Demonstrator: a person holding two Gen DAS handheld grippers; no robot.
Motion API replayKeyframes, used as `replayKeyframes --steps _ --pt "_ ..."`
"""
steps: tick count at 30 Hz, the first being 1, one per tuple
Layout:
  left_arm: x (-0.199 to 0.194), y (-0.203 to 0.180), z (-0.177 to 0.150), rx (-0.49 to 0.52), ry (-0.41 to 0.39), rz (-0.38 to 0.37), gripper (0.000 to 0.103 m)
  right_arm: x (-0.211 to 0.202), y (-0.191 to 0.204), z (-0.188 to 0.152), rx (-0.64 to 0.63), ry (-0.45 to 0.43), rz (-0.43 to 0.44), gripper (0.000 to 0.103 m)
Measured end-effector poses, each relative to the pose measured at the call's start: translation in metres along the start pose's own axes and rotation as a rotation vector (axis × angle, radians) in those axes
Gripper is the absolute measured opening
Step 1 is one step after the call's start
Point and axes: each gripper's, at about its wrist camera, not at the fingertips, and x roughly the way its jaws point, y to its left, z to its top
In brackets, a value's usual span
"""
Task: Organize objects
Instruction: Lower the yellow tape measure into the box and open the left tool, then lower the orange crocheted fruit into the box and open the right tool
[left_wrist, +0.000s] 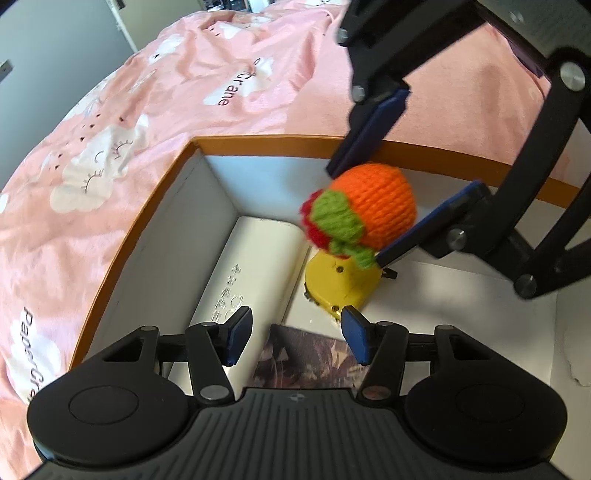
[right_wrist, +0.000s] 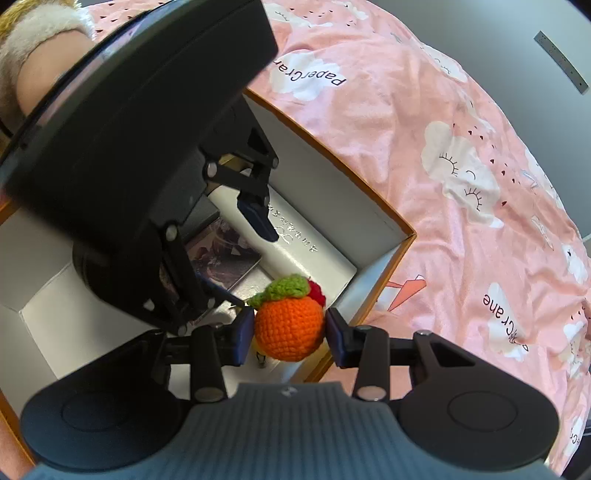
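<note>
Right gripper (right_wrist: 290, 334): pads pinch the knitted orange ball (right_wrist: 290, 328), held above the box (left_wrist: 258, 142). Left gripper (left_wrist: 295, 336): fingers spread, nothing between them, low inside the box. Surface: pink cloud-print bedspread (left_wrist: 129, 122), grey wall (right_wrist: 480, 33) behind. Box contents: white case (left_wrist: 255, 277), yellow tape measure (left_wrist: 341, 282), dark picture card (left_wrist: 306, 358).

Pink cloud-print bedspread (left_wrist: 155, 110), orange-rimmed white box (left_wrist: 147, 206) resting on it
</note>
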Motion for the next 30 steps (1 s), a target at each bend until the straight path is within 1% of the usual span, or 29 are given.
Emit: replayKeyframes --steps 2,4,6,10,12,14,17,19,23,25,28,30 --pt "-0.010 0.003 -0.003 -0.017 -0.005 0.001 0.065 -0.003 0.002 -0.002 -0.016 0.007 0.011 0.043" --pt "-0.021 0.005 -0.005 -0.039 -0.001 0.024 0.065 -0.004 0.005 -0.002 -0.026 0.021 0.027 0.043" --pt "-0.034 0.007 -0.009 -0.081 -0.018 0.037 0.065 -0.003 0.006 -0.003 -0.037 0.043 0.064 0.043" --pt "-0.060 0.013 -0.024 -0.232 -0.068 0.003 0.065 0.007 0.013 0.000 -0.068 0.126 0.152 0.043" --pt "-0.069 0.011 -0.026 -0.270 -0.087 0.008 0.065 0.016 0.018 0.001 -0.105 0.174 0.178 0.043" --pt "-0.076 0.009 -0.027 -0.289 -0.105 0.033 0.065 0.027 0.024 0.004 -0.151 0.237 0.198 0.043" --pt "-0.083 0.016 -0.030 -0.357 -0.121 0.060 0.065 0.040 0.034 0.014 -0.227 0.304 0.208 0.043" --pt "-0.086 0.019 -0.036 -0.416 -0.148 0.065 0.061 0.048 0.037 0.019 -0.251 0.341 0.217 0.043" --pt "-0.089 0.026 -0.046 -0.514 -0.164 0.075 0.060 0.065 0.045 0.024 -0.327 0.413 0.215 0.043" --pt "-0.093 0.028 -0.050 -0.541 -0.177 0.067 0.059 0.072 0.045 0.024 -0.352 0.443 0.204 0.043" --pt "-0.095 0.029 -0.054 -0.556 -0.187 0.075 0.058 0.081 0.044 0.023 -0.374 0.473 0.207 0.043" --pt "-0.096 0.031 -0.056 -0.570 -0.196 0.070 0.058 0.085 0.045 0.021 -0.396 0.489 0.194 0.043"
